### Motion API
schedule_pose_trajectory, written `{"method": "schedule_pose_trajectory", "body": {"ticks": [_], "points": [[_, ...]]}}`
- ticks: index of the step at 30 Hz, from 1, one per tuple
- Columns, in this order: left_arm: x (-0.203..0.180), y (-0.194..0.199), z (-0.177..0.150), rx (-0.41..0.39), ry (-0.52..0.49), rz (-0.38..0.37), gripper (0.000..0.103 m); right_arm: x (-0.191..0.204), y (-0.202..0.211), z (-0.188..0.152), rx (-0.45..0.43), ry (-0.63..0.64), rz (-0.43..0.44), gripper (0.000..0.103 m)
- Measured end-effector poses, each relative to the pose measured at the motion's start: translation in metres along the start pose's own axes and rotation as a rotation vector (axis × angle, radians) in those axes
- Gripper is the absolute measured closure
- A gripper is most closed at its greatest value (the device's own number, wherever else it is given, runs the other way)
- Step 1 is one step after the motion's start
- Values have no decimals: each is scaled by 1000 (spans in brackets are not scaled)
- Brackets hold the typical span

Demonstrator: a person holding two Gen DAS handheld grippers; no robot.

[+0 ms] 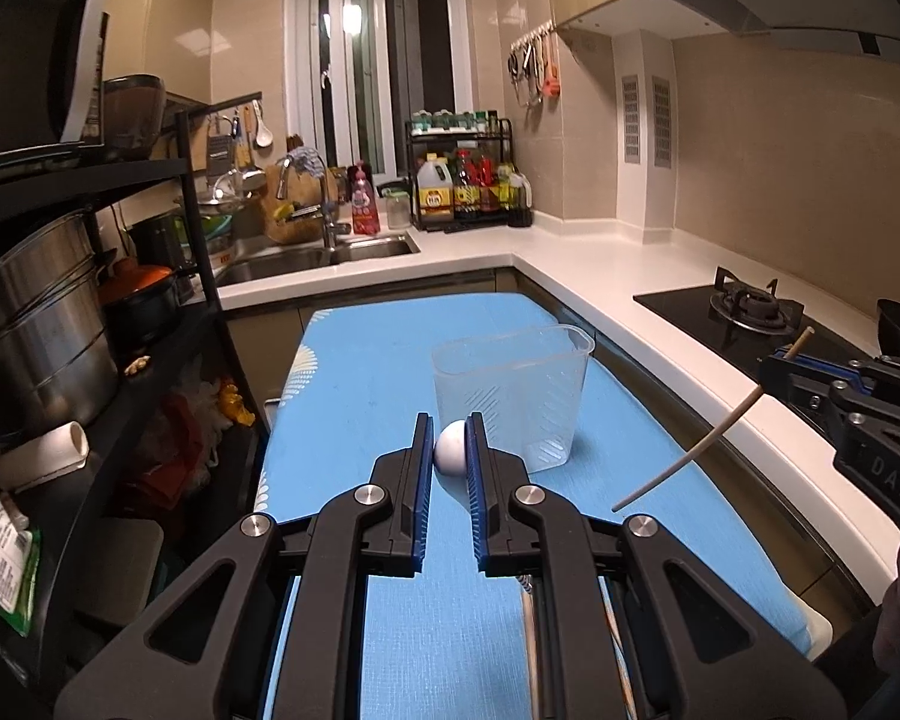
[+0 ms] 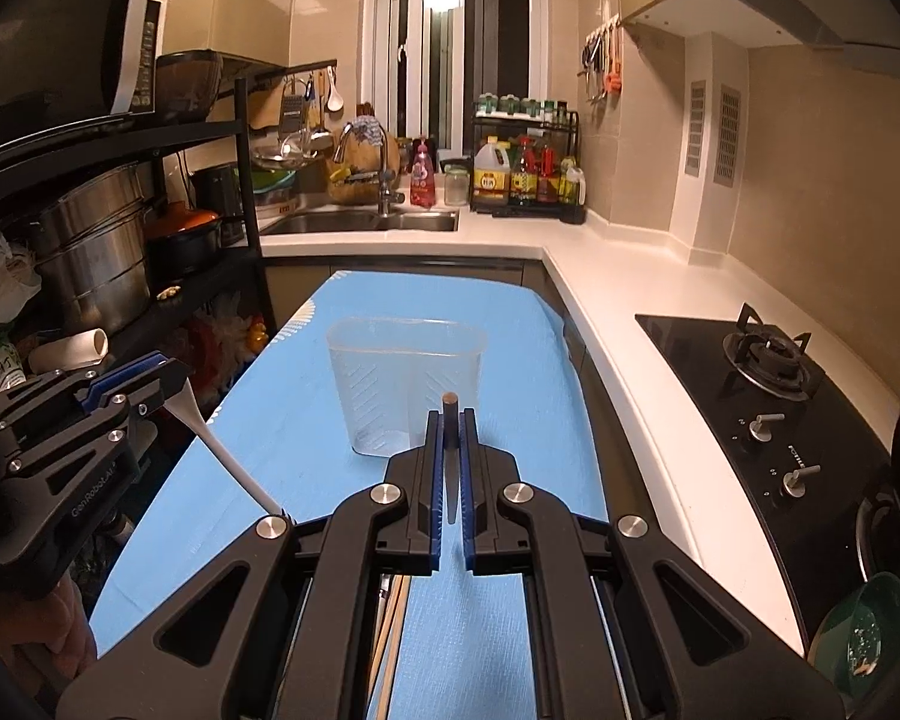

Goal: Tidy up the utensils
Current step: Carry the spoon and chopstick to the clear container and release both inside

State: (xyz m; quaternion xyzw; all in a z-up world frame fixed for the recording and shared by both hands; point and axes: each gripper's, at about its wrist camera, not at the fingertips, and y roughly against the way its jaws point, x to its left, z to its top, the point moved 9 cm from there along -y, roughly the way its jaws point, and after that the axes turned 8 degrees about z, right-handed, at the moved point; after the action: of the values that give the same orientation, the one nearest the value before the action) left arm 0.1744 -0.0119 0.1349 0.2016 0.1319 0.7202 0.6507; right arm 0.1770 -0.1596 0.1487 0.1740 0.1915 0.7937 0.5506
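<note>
Left wrist view: I take the clear plastic container (image 1: 513, 393) on the blue board (image 1: 360, 396) as the landmark. The left gripper (image 1: 450, 450) is clenched on a white spoon (image 1: 452, 447), whose rounded bowl shows between the blue pads just in front of the container's near wall and clear of the board. To the right of the container, the right gripper (image 1: 777, 360) holds a pale chopstick (image 1: 714, 429) that slants down toward the board; its free tip hangs well right of the container rim. Right wrist view: the right gripper (image 2: 450, 420) is clamped tight on the chopstick (image 2: 450, 414), whose dark end stands above the pads directly in front of the container (image 2: 405, 384). To the left of the container, the left gripper (image 2: 168, 375) carries the spoon (image 2: 222, 450), its handle trailing down and back toward my side. The container is empty, so I judge that both utensils have yet to be deposited. Risks from here: the long trailing ends can strike the container wall or rim on approach and tip it, because it is light and unsecured. A release before the lower end is inside the rim would drop the utensil onto the board. Bringing both grippers in together could cross the chopstick and spoon handle above the opening.
</note>
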Motion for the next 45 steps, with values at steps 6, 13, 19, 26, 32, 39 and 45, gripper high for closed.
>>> {"method": "schedule_pose_trajectory", "body": {"ticks": [6, 13, 19, 26, 32, 39, 45], "points": [[-2, -9, 12, 73, -25, -11, 92, 2, -10, 15, 54, 24, 8, 98], [5, -26, 52, 100, -49, 4, 92, 4, -18, 57, 87, 34, 48, 98], [10, -45, 110, 83, -48, 12, 92, 3, -20, 119, 59, 50, 52, 98], [11, -73, 164, 64, -10, 19, 92, 4, -40, 172, 51, 48, 74, 98], [5, -114, 169, 94, -23, 51, 92, -4, -80, 166, 106, 32, 73, 98], [-6, -169, 120, 202, -23, 37, 92, -13, -129, 131, 182, 16, 33, 98], [-13, -191, 89, 244, -33, 39, 92, -17, -152, 108, 204, 2, 10, 98]]}}
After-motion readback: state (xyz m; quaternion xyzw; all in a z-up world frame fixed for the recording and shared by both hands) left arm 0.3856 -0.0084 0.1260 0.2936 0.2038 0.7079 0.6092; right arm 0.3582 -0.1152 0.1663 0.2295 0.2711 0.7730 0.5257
